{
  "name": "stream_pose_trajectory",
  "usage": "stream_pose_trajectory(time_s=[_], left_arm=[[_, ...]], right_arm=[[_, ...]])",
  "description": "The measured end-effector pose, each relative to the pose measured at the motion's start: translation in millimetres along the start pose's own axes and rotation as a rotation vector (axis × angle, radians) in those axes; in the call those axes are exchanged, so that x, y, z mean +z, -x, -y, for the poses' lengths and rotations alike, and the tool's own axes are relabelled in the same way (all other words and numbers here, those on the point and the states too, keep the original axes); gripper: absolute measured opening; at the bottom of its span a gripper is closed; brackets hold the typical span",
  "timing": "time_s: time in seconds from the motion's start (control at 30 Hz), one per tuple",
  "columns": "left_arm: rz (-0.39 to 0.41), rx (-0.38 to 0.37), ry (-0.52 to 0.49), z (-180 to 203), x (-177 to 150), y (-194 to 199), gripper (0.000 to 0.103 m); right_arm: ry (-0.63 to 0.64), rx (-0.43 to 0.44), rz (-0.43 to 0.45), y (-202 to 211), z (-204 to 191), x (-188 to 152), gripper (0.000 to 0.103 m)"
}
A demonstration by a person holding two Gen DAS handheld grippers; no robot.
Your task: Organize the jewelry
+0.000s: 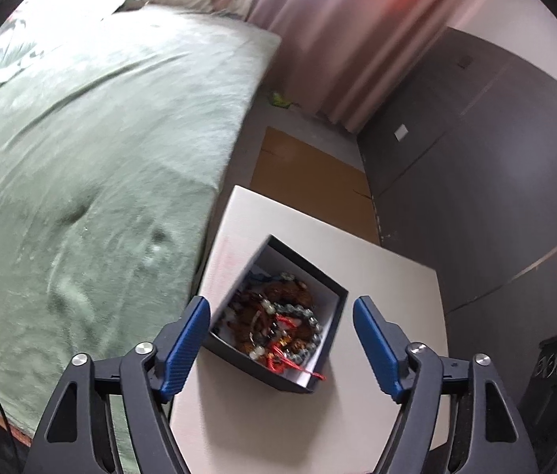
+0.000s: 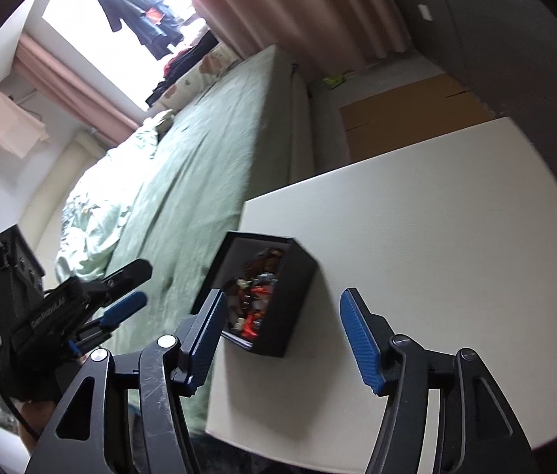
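A black box (image 1: 329, 339) with a white lining sits on a white table (image 1: 302, 426). It holds a heap of bead bracelets (image 1: 278, 324), brown, grey-green and red. My left gripper (image 1: 282, 316) is open and empty, hovering just above the box. In the right wrist view the same box (image 2: 286, 296) with the jewelry (image 2: 256, 296) stands near the table's (image 2: 436, 256) left edge. My right gripper (image 2: 282, 312) is open and empty, close over the box. The left gripper (image 2: 120, 296) shows at the left, over the bed.
A bed with a green cover (image 1: 92, 158) lies close against the table's left side. A brown cardboard sheet (image 1: 310, 170) lies on the floor behind the table. Dark cabinets (image 1: 495, 158) stand to the right, pink curtains (image 1: 337, 39) at the back.
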State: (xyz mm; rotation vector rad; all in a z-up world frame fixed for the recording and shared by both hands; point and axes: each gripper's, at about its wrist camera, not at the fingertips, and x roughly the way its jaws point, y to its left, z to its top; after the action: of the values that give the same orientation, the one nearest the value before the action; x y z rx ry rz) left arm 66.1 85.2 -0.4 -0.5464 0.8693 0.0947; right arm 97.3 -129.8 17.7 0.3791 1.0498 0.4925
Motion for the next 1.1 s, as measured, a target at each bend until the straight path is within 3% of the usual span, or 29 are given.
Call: stream_pose_trajectory(time_s=[0.2, 0.57, 0.63, 1.1], left_arm=[[0.024, 0.018, -0.048, 18.2, -17.5, 6.9, 0.081], [0.106, 0.053, -0.16, 43.2, -48.9, 24.9, 0.103], [0.128, 0.062, -0.184, 47.5, -53.2, 28.1, 0.103], [0.238, 0.092, -0.283, 66.1, -78.5, 57.4, 0.103]], right_arm=[[0.007, -0.065, 0.022, 23.8, 13.5, -2.3, 0.072], [0.024, -0.142, 0.08, 57.9, 24.1, -19.3, 0.099], [0.024, -0.154, 0.099, 63.0, 24.8, -20.8, 0.103], [0.062, -0.205, 0.162, 99.3, 24.0, -48.8, 0.103]])
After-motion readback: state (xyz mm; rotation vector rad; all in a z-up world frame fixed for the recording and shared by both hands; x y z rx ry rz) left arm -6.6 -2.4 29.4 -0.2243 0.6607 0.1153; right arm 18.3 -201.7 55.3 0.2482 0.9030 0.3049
